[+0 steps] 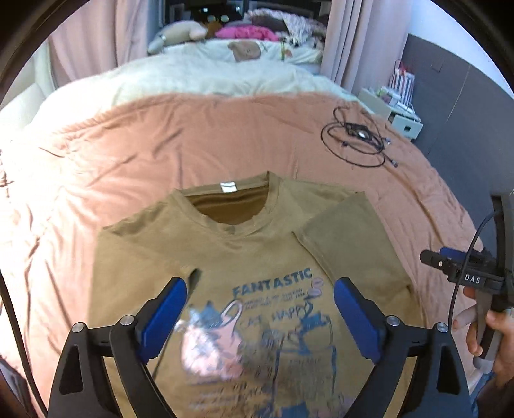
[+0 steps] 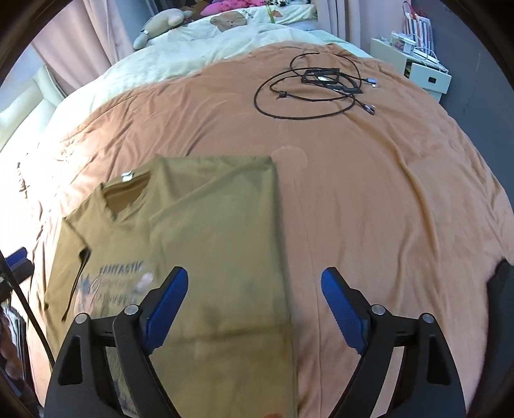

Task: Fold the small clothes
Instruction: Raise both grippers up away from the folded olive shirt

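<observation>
T-shirt (image 2: pixel 199 231) on the bedspread (image 2: pixel 385 209), near edge.
Its one side lies folded over its front. Beyond the T-shirt and to its right, a coiled cable (image 2: pixel 308 93) lies on the bedspread; farther behind, a duvet (image 1: pixel 192 77) and stuffed toys (image 2: pixel 160 24).

One olive T-shirt (image 1: pixel 257 244), two claws (image 1: pixel 260 318) (image 2: pixel 253 305), one orange bedspread (image 2: pixel 385 193), one tangle of black cables (image 2: pixel 314 90), one plush toy (image 2: pixel 160 25)

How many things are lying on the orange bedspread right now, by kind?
Olive T-shirt, one side folded over the middle: 1
Tangle of black cables: 1
Total: 2

Both lie on the orange bedspread. The left gripper and right gripper are open above it, holding nothing.
</observation>
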Demonstrator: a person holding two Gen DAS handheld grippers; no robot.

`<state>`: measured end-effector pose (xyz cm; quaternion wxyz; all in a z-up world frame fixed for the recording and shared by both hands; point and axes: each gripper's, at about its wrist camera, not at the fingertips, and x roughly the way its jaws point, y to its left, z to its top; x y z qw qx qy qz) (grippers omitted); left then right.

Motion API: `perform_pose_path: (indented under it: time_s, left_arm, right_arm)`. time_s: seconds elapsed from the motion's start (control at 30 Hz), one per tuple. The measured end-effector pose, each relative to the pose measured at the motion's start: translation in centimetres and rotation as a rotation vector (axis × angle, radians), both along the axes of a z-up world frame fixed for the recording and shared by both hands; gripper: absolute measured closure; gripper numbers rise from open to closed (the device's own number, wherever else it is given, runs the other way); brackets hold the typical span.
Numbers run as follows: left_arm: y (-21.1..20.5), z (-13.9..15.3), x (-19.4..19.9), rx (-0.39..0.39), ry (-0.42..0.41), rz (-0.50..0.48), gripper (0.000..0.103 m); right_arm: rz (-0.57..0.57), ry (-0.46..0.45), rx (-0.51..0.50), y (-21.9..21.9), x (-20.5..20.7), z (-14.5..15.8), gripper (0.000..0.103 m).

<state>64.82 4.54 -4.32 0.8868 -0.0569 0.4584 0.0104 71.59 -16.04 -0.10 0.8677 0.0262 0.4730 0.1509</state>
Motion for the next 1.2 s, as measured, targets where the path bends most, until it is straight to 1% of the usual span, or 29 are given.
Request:
perform_pose_path:
  time_s: [0.07,0.17,0.23,0.3,0.33,0.4,0.43,0.47,0.53,0.63,0.73,0.8,0.87,0.93,1.0,1.03,1.1,1.2]
  left_arm:
    - [0.5,1.1,-1.6,0.011,-0.011,0.01,0.009]
    - [1.3,3.1,-4.6,0.019,-0.058,0.019,0.009]
    - [1.9,4.0,-6.2,0.009,-0.066,0.03,0.009]
    - [2.5,4.9,-8.0,-0.008,-0.082,0.05,0.009]
    - [2.7,5.6,-9.1,-0.029,-0.101,0.055,0.009]
    - [3.0,6.3,-11.0,-0.049,-0.131,0.048,0.009]
    - [3.2,6.6,-11.9,-0.038,-0.142,0.046,0.009]
    - [3.3,7.0,-13.1,-0.008,-0.159,0.051,0.009]
    - [3.5,7.4,-14.7,0.031,-0.18,0.058,0.009]
    - [4.1,7.5,-17.2,0.035,-0.182,0.056,0.009]
    - [4.8,7.4,-19.9,0.067,-0.177,0.086,0.009]
    - [5.4,7.4,-21.4,0.066,-0.183,0.098,0.009]
    - [6.1,7.2,-23.2,0.05,-0.19,0.11,0.009]
    - [6.4,7.1,-24.9,0.054,-0.196,0.124,0.009]
    - [6.6,6.7,-27.0,0.061,-0.201,0.133,0.009]
    - [6.7,6.5,-27.7,0.062,-0.201,0.135,0.009]
    - [6.7,6.0,-29.5,0.066,-0.194,0.135,0.009]
    - [6.8,4.9,-32.1,0.057,-0.185,0.131,0.01]
  right_arm:
    - [-0.004,0.002,0.025,-0.9,-2.1,0.6,0.018]
    - [0.0,-0.018,0.03,-2.5,-5.6,1.9,0.018]
    - [-0.007,-0.026,0.038,-3.2,-7.7,2.5,0.018]
    - [0.002,-0.031,0.074,-3.8,-9.7,3.0,0.018]
    - [0.013,-0.038,0.096,-4.2,-10.7,3.3,0.018]
    - [0.024,-0.074,0.097,-4.8,-12.9,4.0,0.018]
    - [0.028,-0.096,0.084,-5.1,-14.0,4.4,0.018]
    - [0.033,-0.112,0.079,-5.3,-15.0,4.7,0.018]
    - [0.041,-0.127,0.089,-6.0,-17.0,5.1,0.018]
    - [0.026,-0.189,0.06,-6.7,-20.2,5.7,0.018]
    - [0.031,-0.236,0.043,-7.1,-23.3,6.1,0.018]
    - [0.039,-0.244,0.055,-7.4,-25.0,6.0,0.018]
    - [0.047,-0.25,0.062,-7.6,-26.5,6.0,0.018]
    - [0.053,-0.257,0.032,-7.8,-28.1,5.8,0.018]
    - [0.056,-0.272,-0.02,-7.9,-29.5,5.8,0.018]
    - [0.06,-0.278,-0.027,-7.9,-30.1,5.8,0.018]
    - [0.065,-0.265,0.003,-8.4,-31.6,5.5,0.018]
    - [0.079,-0.229,0.037,-8.8,-32.7,5.2,0.018]
